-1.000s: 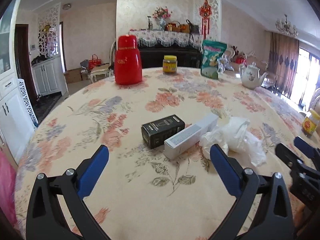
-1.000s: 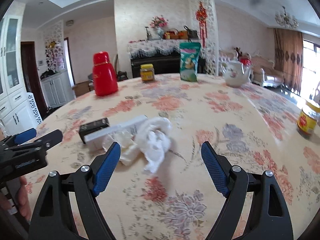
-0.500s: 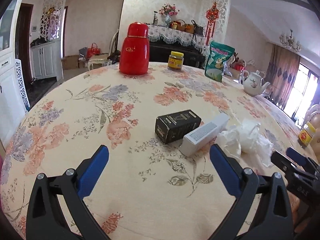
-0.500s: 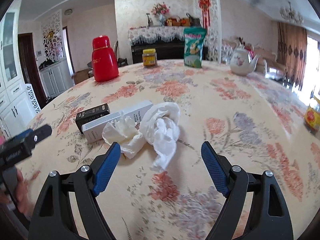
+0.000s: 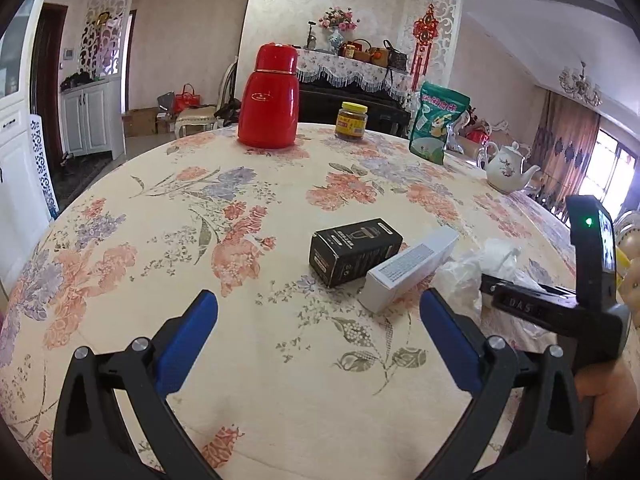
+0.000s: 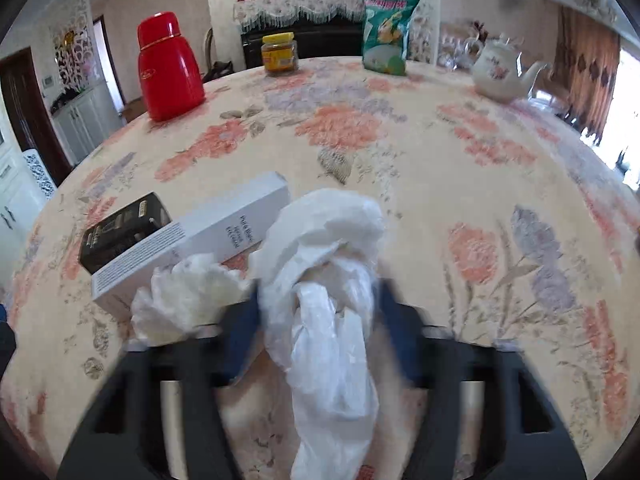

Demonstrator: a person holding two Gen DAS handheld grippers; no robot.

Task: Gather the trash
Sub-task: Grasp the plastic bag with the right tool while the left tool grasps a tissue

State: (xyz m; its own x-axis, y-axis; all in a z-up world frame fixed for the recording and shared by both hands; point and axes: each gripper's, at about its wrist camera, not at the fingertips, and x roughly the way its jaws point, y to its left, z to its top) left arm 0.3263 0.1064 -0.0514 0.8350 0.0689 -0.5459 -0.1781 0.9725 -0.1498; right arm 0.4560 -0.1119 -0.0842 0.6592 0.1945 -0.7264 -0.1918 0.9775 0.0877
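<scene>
The right gripper (image 6: 320, 320) has pushed forward, so the white plastic bag (image 6: 324, 264) now sits between its narrowed, blurry jaws; whether they're actually gripping it can't be told. A crumpled tissue (image 6: 188, 296) and white box (image 6: 192, 240) crowd its left jaw. Only the left view shows the left gripper (image 5: 318, 344), wide open and holding nothing, with the black box (image 5: 354, 250) ahead.

The walls (image 5: 192, 36) are pale pink. On the far left stand white cupboards (image 5: 86, 120) beside a dark door (image 5: 46, 80). A dark sideboard (image 5: 352, 100) with a lacy cloth holds flowers (image 5: 338, 24). Brown curtains (image 5: 568, 148) hang by a bright window (image 5: 608, 176) on the right. A chandelier (image 5: 580, 84) hangs above.
</scene>
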